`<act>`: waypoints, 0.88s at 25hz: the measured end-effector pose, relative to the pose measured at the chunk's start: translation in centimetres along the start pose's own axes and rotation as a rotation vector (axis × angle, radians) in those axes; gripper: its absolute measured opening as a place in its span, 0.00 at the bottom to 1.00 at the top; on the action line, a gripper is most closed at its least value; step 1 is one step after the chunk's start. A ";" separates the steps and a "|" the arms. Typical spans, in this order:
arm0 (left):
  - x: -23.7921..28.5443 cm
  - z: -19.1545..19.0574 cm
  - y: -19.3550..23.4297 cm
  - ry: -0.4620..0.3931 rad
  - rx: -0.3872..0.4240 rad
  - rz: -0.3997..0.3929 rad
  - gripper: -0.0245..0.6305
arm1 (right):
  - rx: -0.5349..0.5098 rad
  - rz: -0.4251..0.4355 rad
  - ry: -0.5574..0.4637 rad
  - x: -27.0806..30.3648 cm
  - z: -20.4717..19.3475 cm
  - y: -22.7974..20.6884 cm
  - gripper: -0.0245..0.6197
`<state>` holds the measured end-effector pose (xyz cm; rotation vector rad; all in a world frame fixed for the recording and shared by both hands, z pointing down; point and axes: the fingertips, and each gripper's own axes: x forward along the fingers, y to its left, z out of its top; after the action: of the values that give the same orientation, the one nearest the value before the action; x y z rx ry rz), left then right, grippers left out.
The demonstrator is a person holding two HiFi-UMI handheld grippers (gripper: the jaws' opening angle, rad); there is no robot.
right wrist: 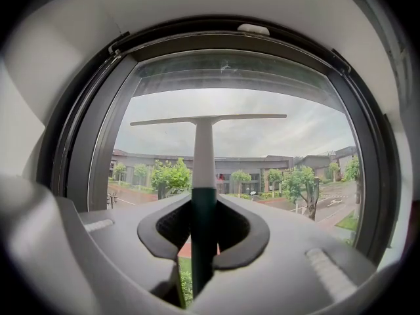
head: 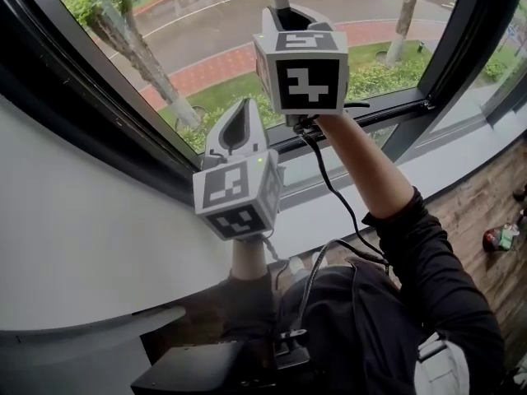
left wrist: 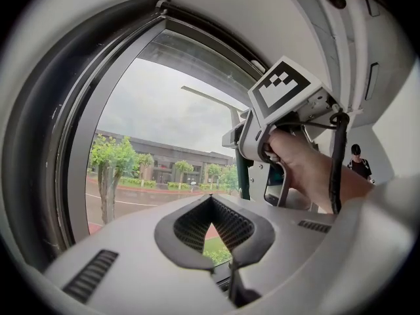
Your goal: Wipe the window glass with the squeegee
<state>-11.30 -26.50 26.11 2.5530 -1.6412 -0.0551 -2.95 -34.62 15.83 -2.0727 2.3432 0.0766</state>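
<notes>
Green-handled squeegee (right wrist: 204, 157) clamped upright inside right tool (right wrist: 202, 245)

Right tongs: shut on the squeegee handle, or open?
Shut on it. In the right gripper view the right tongs close from both sides against the green handle of the squeegee, no gap showing.

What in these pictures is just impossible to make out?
- Squeegee blade: the head view's top edge cuts it off; only the handle shows above the right gripper.
- Blade touching the window glass or not: the right gripper view looks along the handle, so contact is unreadable.
- Small reddish-green object at the head view's right edge: too small to name.
</notes>
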 end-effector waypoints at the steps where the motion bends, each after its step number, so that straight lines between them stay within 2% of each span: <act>1: 0.0 -0.3 0.0 0.006 -0.001 -0.001 0.04 | 0.000 -0.001 0.003 0.0 -0.3 0.0 0.14; 22: 0.0 -5.6 -0.7 0.116 -0.010 -0.015 0.04 | 0.013 0.011 0.107 -0.4 -7.0 -0.4 0.14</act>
<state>-10.13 -25.80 31.63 2.5100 -1.5766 0.0822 -2.39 -34.59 22.84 -2.1084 2.4079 -0.0500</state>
